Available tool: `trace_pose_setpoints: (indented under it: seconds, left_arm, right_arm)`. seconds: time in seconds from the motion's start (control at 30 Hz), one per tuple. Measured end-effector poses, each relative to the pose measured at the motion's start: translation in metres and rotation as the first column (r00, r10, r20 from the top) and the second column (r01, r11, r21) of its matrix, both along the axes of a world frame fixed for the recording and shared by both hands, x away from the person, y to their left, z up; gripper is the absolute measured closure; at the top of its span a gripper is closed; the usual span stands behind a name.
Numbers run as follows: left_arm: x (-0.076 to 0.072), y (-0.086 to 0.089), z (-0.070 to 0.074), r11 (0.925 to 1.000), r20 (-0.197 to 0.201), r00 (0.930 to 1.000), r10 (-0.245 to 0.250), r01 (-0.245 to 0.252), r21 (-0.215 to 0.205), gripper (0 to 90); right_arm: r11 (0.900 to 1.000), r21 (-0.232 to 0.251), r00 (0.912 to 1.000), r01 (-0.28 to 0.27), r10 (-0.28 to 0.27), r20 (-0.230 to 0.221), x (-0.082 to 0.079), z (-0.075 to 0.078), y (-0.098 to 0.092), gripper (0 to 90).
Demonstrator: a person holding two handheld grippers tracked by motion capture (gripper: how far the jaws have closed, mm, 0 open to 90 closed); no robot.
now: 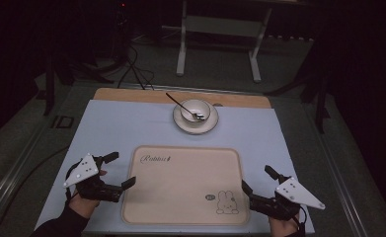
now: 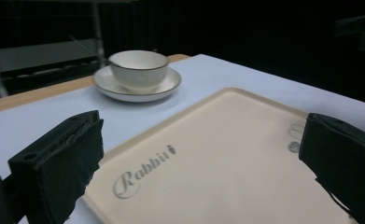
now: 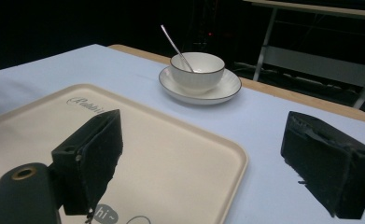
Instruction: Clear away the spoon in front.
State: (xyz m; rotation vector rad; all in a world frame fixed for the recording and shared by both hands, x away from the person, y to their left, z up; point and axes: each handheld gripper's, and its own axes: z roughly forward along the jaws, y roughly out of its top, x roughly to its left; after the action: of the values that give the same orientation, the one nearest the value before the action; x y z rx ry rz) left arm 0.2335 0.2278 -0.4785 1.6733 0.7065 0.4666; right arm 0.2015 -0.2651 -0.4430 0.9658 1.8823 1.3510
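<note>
A beige tray [image 1: 180,197] printed with "Rabbit" and a small bunny lies at the near middle of the table. Behind it a white cup [image 1: 195,109] stands on a saucer [image 1: 196,126], and a metal spoon [image 1: 179,102] leans in the cup. My left gripper [image 1: 120,170] is open at the tray's left edge with nothing between its jaws. My right gripper [image 1: 258,178] is open at the tray's right edge, also holding nothing. The left gripper view looks between the open jaws across the tray [image 2: 227,154] to the cup [image 2: 139,67]. The right gripper view shows the tray corner [image 3: 171,140], cup [image 3: 197,70] and spoon [image 3: 173,44].
A pale blue cloth [image 1: 111,123] covers the table, and a strip of wooden top [image 1: 131,94] shows at the far edge. Beyond the table, a metal frame [image 1: 220,39] and cables [image 1: 136,69] are on the dark floor.
</note>
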Motion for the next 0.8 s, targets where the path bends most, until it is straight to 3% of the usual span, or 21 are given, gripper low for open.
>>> trace_pose_setpoints:
  seconds: [0.23, 0.27, 0.3, 0.33, 0.4, 0.47, 0.5, 0.53, 0.8]
  left_arm:
    - [0.002, 0.001, 0.000, 0.9996, -0.040, 0.9991, -0.014, 0.013, -0.026, 0.1]
    - [0.003, 0.000, 0.001, 0.9997, -0.047, 0.9988, -0.013, 0.012, -0.022, 0.1]
    - [0.003, -0.004, 0.002, 0.9993, -0.062, 0.9979, 0.020, -0.017, 0.034, 0.1]
    - [0.003, -0.004, 0.002, 0.9993, -0.062, 0.9979, 0.020, -0.017, 0.034, 0.1]
    - [0.003, -0.007, 0.003, 0.9988, -0.070, 0.9975, -0.002, 0.006, 0.049, 0.1]
    - [0.003, -0.012, 0.008, 0.9980, -0.111, 0.9921, -0.058, 0.061, 0.017, 0.1]
    - [0.003, -0.012, 0.008, 0.9980, -0.111, 0.9921, -0.058, 0.061, 0.017, 0.1]
    - [0.003, -0.017, 0.013, 0.9956, -0.126, 0.9877, -0.093, 0.094, -0.002, 0.1]
    - [0.003, -0.032, 0.033, 0.9829, -0.114, 0.9763, -0.184, 0.184, -0.010, 0.1]
  right_arm:
    - [1.000, -0.004, 0.9999, -0.012, 0.012, -0.010, 0.000, -0.001, 0.002, 12.7]
    - [1.000, -0.004, 0.9999, -0.013, 0.013, -0.012, 0.000, -0.001, 0.002, 12.7]
    - [1.000, -0.004, 0.9998, -0.013, 0.013, -0.013, 0.000, -0.001, 0.001, 12.7]
    - [1.000, -0.004, 0.9998, -0.013, 0.013, -0.013, 0.000, -0.001, 0.001, 12.7]
    - [1.000, -0.003, 0.9998, -0.014, 0.014, -0.014, 0.001, -0.001, 0.001, 12.4]
    - [1.000, -0.005, 0.9997, -0.017, 0.017, -0.015, 0.001, -0.002, 0.002, 12.4]
    - [1.000, -0.005, 0.9997, -0.017, 0.017, -0.015, 0.001, -0.002, 0.002, 12.4]
    - [1.000, -0.005, 0.9996, -0.023, 0.023, -0.019, 0.001, -0.002, 0.004, 12.4]
    - [1.000, -0.006, 0.9998, -0.020, 0.020, 0.008, -0.003, 0.000, 0.007, 12.4]
